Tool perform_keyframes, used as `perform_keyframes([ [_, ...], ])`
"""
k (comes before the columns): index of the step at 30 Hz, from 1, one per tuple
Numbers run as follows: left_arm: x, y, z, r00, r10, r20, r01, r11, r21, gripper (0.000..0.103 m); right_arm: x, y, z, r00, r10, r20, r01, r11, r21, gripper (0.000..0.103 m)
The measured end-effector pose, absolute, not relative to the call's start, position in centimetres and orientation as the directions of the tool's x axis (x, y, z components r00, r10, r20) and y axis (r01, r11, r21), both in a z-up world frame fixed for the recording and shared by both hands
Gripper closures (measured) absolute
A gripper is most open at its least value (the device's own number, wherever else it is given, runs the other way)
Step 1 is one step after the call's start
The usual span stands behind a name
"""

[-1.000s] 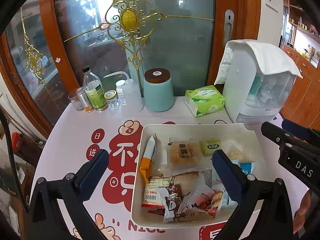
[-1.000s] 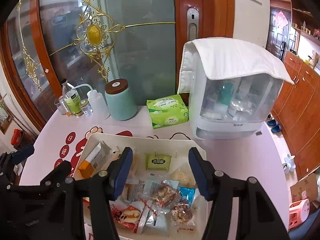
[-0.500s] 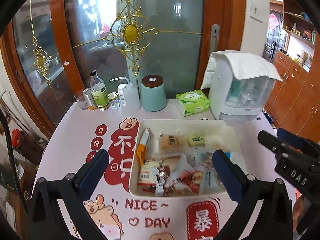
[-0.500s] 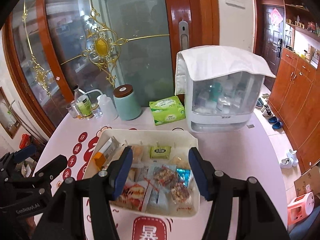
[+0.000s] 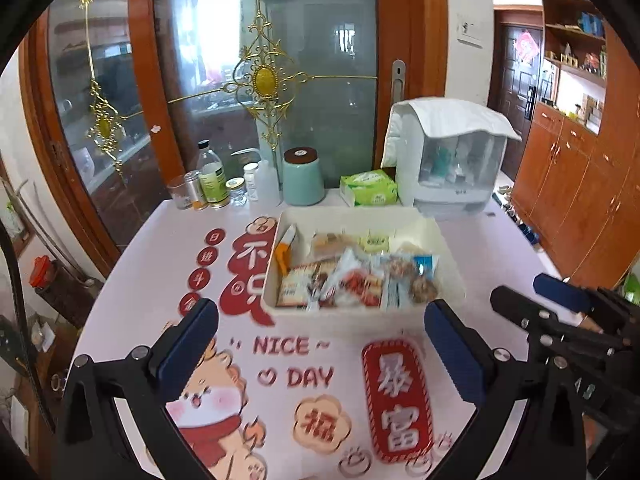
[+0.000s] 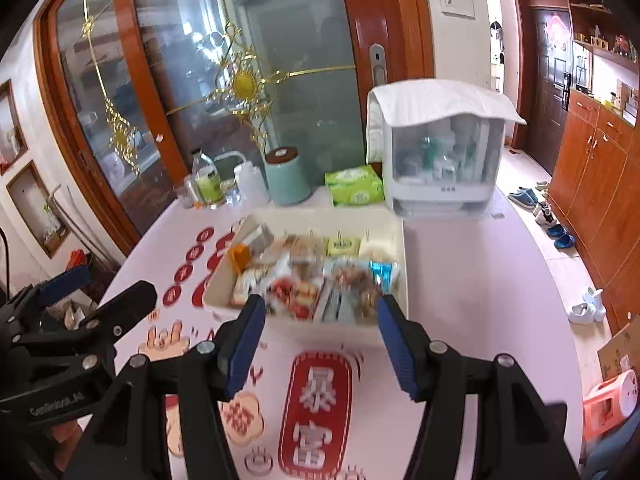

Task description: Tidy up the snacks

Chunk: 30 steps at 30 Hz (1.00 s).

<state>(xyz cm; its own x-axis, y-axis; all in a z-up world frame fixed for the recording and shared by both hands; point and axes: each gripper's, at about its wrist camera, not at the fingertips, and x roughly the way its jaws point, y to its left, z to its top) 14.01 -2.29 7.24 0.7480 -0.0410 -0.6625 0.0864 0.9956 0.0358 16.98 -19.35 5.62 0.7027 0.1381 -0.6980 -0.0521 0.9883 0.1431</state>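
Note:
A white rectangular tray (image 5: pixel 448 256) (image 6: pixel 308 330) full of several wrapped snacks (image 5: pixel 352 276) (image 6: pixel 304 280) sits on the pink table with red cartoon prints. My left gripper (image 5: pixel 320 334) hangs open above the table's near part, short of the tray, with nothing between its blue pads. My right gripper (image 6: pixel 320 328) is open too, its pads standing apart just in front of the tray's near wall, empty. Each gripper shows at the edge of the other's view: the right gripper (image 5: pixel 560 312) at the right, the left gripper (image 6: pixel 80 320) at the left.
Behind the tray stand a teal canister (image 5: pixel 303 178), a green tissue pack (image 5: pixel 370 188), a white covered cabinet (image 5: pixel 452 160), and several bottles and jars (image 5: pixel 212 186). A glass door with gold ornament backs the table. Floor with shoes (image 6: pixel 556 220) lies to the right.
Both grippers have drawn back from over the tray and risen a little. The tray now looks smaller and farther, and more of the printed table shows in front.

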Motion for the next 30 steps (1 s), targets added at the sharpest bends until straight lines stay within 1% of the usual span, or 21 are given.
perform_keyframes([
  [6,7.2,-1.0,4.7,0.744,-0.066,-0.665,0.096,0.995,0.008,0.0,11.2,-18.0,3.7,0.682,0.136,-0.719,-0.063,0.99,0.127,0.044],
  [11,3.3,-0.3,2.2,0.716,-0.028,-0.698,0.056,0.998,0.017,0.0,6.8,-17.1,1.9,0.678,0.137,-0.722,-0.077,0.99,0.116,0.042],
  [14,2.0,-0.2,1.4,0.696,-0.021,-0.717,0.041,0.999,0.011,0.0,4.4,-16.8,0.7,0.675,0.125,-0.727,-0.074,0.992,0.102,0.039],
  [17,0.9,-0.4,1.2,0.701,-0.009,-0.713,0.034,0.999,0.021,0.0,2.6,-17.0,-0.3,0.664,0.112,-0.739,-0.056,0.993,0.101,0.039],
  [20,0.2,-0.8,1.2,0.697,-0.028,-0.717,0.043,0.999,0.003,0.0,1.0,-17.5,-1.1,0.653,0.115,-0.749,-0.032,0.992,0.124,0.039],
  [26,-0.2,-1.5,0.2,0.674,-0.048,-0.738,0.043,0.999,-0.026,0.0,-0.8,-18.3,-1.7,0.637,0.127,-0.76,-0.008,0.987,0.159,0.035],
  [30,-0.5,-2.4,-0.5,0.664,0.0,-0.748,0.034,0.999,0.031,0.0,-1.3,-19.0,-1.8,0.648,0.085,-0.757,0.036,0.989,0.142,0.034],
])
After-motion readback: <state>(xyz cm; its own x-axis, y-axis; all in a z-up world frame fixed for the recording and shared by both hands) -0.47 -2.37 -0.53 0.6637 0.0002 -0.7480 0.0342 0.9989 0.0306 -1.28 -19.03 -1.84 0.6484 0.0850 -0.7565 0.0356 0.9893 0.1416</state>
